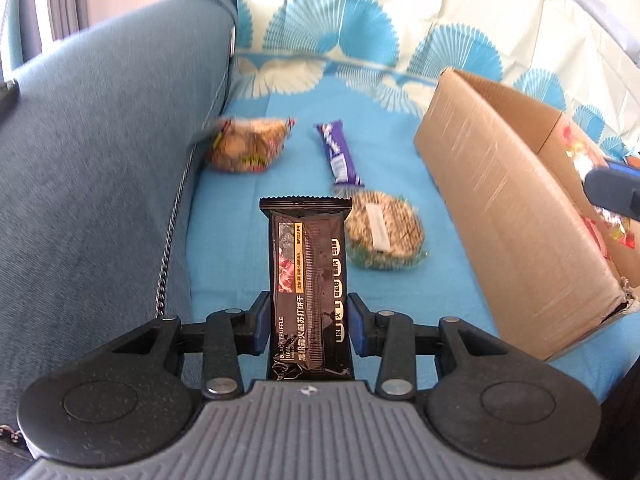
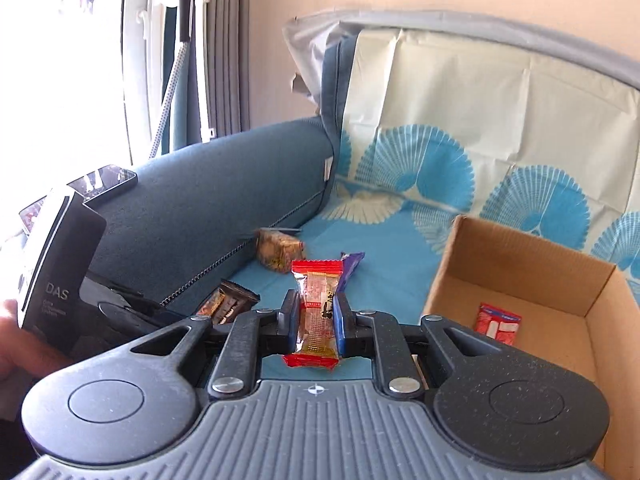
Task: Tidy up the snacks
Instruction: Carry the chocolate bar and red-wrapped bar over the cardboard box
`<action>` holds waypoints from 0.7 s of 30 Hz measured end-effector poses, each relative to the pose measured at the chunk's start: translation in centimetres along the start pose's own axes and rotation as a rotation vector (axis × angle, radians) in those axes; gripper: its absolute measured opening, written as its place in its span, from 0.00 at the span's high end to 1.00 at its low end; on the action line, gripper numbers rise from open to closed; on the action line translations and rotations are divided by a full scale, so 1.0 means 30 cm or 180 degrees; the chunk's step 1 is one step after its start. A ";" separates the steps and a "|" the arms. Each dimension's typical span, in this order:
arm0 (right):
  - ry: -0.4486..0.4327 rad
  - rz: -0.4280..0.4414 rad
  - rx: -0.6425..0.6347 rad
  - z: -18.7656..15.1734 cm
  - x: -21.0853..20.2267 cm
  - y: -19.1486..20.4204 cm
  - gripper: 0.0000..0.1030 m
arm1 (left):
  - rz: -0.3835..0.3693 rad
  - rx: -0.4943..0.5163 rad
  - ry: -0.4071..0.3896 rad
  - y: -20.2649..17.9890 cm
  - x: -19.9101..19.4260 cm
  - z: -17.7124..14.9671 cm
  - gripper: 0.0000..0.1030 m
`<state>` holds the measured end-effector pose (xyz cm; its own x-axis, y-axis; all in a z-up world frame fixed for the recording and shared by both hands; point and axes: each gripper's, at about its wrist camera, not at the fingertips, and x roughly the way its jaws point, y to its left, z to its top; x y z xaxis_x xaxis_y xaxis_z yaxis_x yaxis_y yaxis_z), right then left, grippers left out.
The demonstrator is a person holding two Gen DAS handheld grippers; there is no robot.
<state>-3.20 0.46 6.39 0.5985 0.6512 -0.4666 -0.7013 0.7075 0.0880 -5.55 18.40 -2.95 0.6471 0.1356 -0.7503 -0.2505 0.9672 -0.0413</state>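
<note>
My left gripper (image 1: 310, 320) is shut on a long black cracker packet (image 1: 308, 272), held upright above the blue sofa cover. My right gripper (image 2: 316, 316) is shut on a small red-and-gold snack bar (image 2: 318, 308), lifted beside the open cardboard box (image 2: 600, 320). One red packet (image 2: 497, 323) lies on the box floor. On the cover lie a brown snack bag (image 1: 248, 144), a purple bar (image 1: 338, 154) and a round clear-wrapped cake (image 1: 384, 232). The box (image 1: 500, 200) stands to the right in the left wrist view, with the other gripper and its red snack (image 1: 608, 196) over it.
A blue-grey sofa armrest (image 1: 100, 160) borders the left side, with a phone (image 2: 108, 182) lying on top. A fan-patterned cover (image 2: 460, 120) drapes the backrest. A person's hand (image 2: 12, 340) holds the left gripper (image 2: 60, 264) at the left edge.
</note>
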 end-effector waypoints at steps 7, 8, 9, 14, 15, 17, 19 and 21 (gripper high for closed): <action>-0.0070 -0.0067 0.0270 -0.062 -0.003 -0.053 0.83 | 0.0043 0.0041 -0.0286 -0.011 -0.046 -0.011 0.58; -0.0099 -0.0070 0.0276 -0.061 -0.004 -0.058 0.83 | 0.0046 0.0035 -0.0325 -0.011 -0.052 -0.011 0.58; -0.0117 -0.0062 0.0294 -0.061 -0.005 -0.065 0.83 | 0.0047 0.0024 -0.0362 -0.009 -0.058 -0.012 0.58; -0.0084 -0.0065 0.0286 -0.084 -0.001 -0.083 0.83 | 0.0022 -0.0074 -0.0490 0.006 -0.081 -0.008 0.58; -0.0094 -0.0067 0.0274 -0.085 -0.002 -0.086 0.83 | 0.0023 -0.0085 -0.0496 0.007 -0.081 -0.006 0.58; -0.0131 -0.0090 0.0243 -0.084 -0.009 -0.091 0.83 | 0.0041 -0.0085 -0.0498 0.006 -0.078 -0.003 0.58; -0.0164 -0.0119 0.0231 -0.083 -0.015 -0.102 0.83 | 0.0060 -0.0064 -0.0486 0.000 -0.075 0.001 0.58; -0.0189 -0.0151 0.0254 -0.083 -0.022 -0.118 0.83 | 0.0085 -0.0038 -0.0483 -0.006 -0.071 0.004 0.58</action>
<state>-2.07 -3.17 4.21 0.6538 0.6299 -0.4193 -0.6400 0.7560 0.1378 -6.79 17.97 -1.28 0.7412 0.1931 -0.6429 -0.2772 0.9603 -0.0312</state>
